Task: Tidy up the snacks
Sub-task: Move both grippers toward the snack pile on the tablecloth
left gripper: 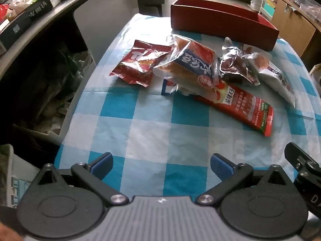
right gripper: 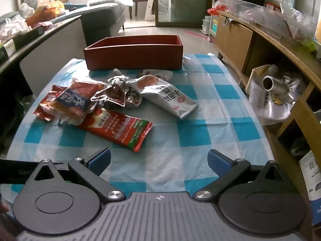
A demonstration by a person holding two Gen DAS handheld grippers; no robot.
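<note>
Both the left tongs [left gripper: 161, 165] and right tongs [right gripper: 159, 161] hang wide open and empty over the near worktop [right gripper: 200, 140]. Snack packets [right gripper: 112, 108] lie heaped mid-worktop, the red box [right gripper: 134, 57] just beyond them.

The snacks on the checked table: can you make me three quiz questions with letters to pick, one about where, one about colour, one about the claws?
1. Where is the box?
A. behind the snack pile
B. on the floor
C. under the table

2. What colour is the tablecloth?
A. green and yellow
B. blue and white
C. all black

3. How are the two claws?
A. both open, empty
B. both gripping packets
C. one holds the box

Answers: 1 A, it sits beyond the long red packet. 2 B, blue and white checks. 3 A, left claw and right claw spread wide over bare cloth.
</note>
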